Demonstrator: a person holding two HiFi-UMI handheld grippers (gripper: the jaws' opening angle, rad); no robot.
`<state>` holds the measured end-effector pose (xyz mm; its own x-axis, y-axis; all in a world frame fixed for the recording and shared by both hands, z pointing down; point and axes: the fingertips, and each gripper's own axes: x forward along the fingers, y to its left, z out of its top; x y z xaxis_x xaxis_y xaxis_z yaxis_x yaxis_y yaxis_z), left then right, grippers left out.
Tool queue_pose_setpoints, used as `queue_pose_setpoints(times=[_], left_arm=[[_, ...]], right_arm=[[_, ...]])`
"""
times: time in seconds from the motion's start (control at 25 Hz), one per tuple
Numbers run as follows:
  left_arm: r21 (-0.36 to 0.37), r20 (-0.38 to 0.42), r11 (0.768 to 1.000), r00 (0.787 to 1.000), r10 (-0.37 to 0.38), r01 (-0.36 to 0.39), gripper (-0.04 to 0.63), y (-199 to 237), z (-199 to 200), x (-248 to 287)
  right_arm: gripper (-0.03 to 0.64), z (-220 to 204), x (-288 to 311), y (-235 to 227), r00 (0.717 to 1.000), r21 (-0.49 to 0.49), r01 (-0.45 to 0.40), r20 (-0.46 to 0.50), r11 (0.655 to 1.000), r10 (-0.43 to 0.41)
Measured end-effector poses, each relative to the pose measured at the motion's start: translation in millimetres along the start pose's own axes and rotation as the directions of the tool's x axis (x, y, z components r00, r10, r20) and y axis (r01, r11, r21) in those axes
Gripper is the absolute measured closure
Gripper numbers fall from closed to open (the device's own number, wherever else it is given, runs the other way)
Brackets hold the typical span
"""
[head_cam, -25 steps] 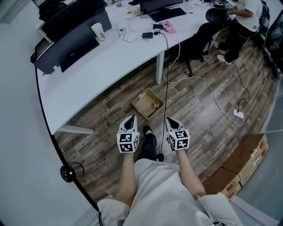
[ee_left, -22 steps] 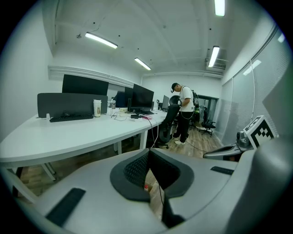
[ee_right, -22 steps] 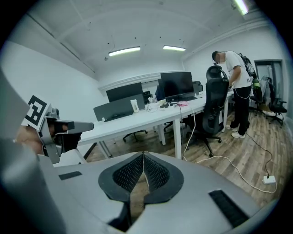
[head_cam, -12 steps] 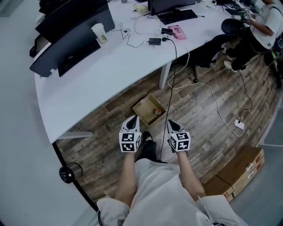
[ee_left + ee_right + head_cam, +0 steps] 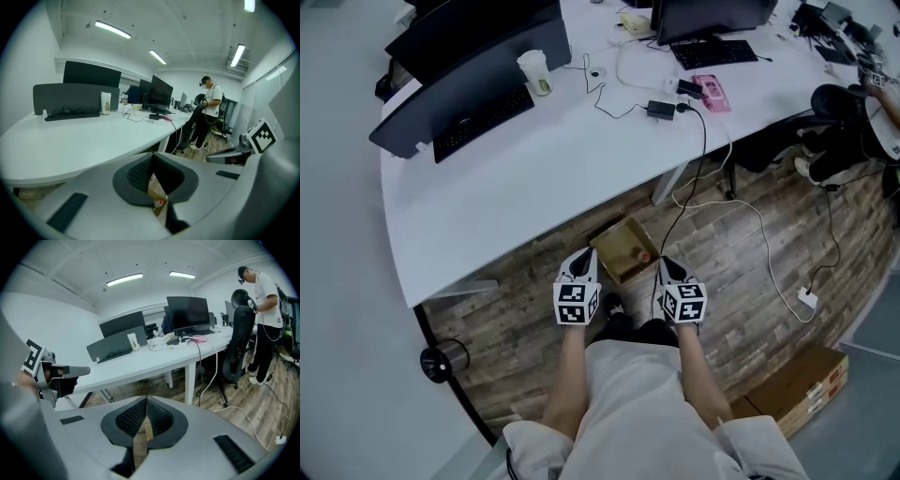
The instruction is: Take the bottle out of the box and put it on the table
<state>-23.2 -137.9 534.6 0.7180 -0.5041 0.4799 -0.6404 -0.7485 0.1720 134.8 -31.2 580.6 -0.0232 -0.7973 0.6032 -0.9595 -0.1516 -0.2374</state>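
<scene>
The white table fills the far side. On the floor just short of it sits the open box, ahead of and between my two grippers. The bottle lies toward the box's right side, nearer my right gripper than my left gripper. Both pairs of jaws are pressed together and empty. I can only make out the bottle's orange cap, so I can't tell its long axis.
</scene>
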Motion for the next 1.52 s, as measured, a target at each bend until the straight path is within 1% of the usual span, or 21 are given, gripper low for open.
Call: queue_pose_setpoints(times=[0.24, 0.4, 0.48, 0.56, 0.72, 0.8, 0.84, 0.96, 1.04, 1.12, 1.16, 1.28, 1.36, 1.44, 1.52], left_arm=[[-0.059, -0.001, 0.996, 0.997, 0.073, -0.073, 0.581, 16.6, 6.3, 21.3], [-0.118, -0.004, 0.981, 0.988, 0.153, -0.152, 0.581, 21.0, 5.1, 34.4], [-0.155, -0.008, 0.967, 0.979, 0.206, -0.205, 0.581, 21.2, 1.9, 40.8], [-0.189, -0.018, 0.947, 0.965, 0.260, -0.259, 0.581, 19.1, -2.6, 50.0], [-0.260, -0.057, 0.899, 0.935, 0.349, -0.352, 0.581, 2.0, -25.7, 65.5], [-0.298, -0.065, 0.873, 0.921, 0.384, -0.385, 0.580, -3.6, -40.4, 75.4], [-0.314, -0.064, 0.860, 0.913, 0.403, -0.402, 0.581, -3.2, -49.3, 80.0], [-0.337, -0.067, 0.828, 0.889, 0.453, -0.447, 0.581, 1.8, -87.5, 85.1], [-0.359, -0.077, 0.806, 0.875, 0.477, -0.471, 0.581, -0.8, -118.2, 88.6], [-0.380, -0.103, 0.782, 0.863, 0.495, -0.494, 0.581, -8.9, -151.2, 92.7], [-0.385, -0.118, 0.774, 0.859, 0.498, -0.502, 0.580, -12.4, -168.1, 95.0], [-0.388, -0.154, 0.765, 0.855, 0.496, -0.514, 0.581, -17.5, -215.9, 105.9], [-0.384, -0.174, 0.769, 0.858, 0.483, -0.511, 0.580, -22.3, -247.7, 116.4], [-0.377, -0.186, 0.785, 0.870, 0.456, -0.492, 0.581, -25.4, -279.1, 130.8], [-0.358, -0.193, 0.809, 0.885, 0.424, -0.466, 0.581, -26.7, -308.0, 144.4]], right_arm=[[0.575, 23.7, 35.0, -11.5, 0.997, -0.063, -0.062, -0.044, 0.996, 0.060], [0.576, 34.4, 56.3, -28.7, 0.990, -0.111, -0.122, -0.084, 0.986, 0.113], [0.575, 39.9, 67.5, -36.2, 0.981, -0.143, -0.179, -0.107, 0.974, 0.164], [0.575, 45.8, 79.1, -44.9, 0.966, -0.170, -0.243, -0.136, 0.955, 0.222], [0.575, 39.9, 90.4, -70.1, 0.928, -0.207, -0.347, -0.220, 0.915, 0.302], [0.575, 30.5, 100.6, -80.6, 0.902, -0.231, -0.404, -0.263, 0.885, 0.343], [0.575, 23.4, 108.4, -82.2, 0.884, -0.247, -0.442, -0.283, 0.863, 0.372], [0.575, -13.7, 128.4, -79.3, 0.825, -0.325, -0.551, -0.353, 0.769, 0.442], [0.575, -40.6, 140.5, -86.1, 0.796, -0.363, -0.592, -0.401, 0.720, 0.453], [0.575, -68.0, 153.5, -95.7, 0.768, -0.376, -0.625, -0.450, 0.684, 0.455], [0.575, -82.9, 160.7, -99.4, 0.756, -0.381, -0.640, -0.471, 0.668, 0.455], [0.575, -130.2, 186.8, -110.0, 0.732, -0.394, -0.663, -0.519, 0.637, 0.441], [0.575, -162.6, 202.1, -120.1, 0.725, -0.390, -0.666, -0.539, 0.636, 0.429], [0.575, -192.6, 216.6, -129.5, 0.722, -0.374, -0.662, -0.552, 0.650, 0.418], [0.574, -219.4, 229.7, -134.0, 0.718, -0.370, -0.660, -0.567, 0.654, 0.404]])
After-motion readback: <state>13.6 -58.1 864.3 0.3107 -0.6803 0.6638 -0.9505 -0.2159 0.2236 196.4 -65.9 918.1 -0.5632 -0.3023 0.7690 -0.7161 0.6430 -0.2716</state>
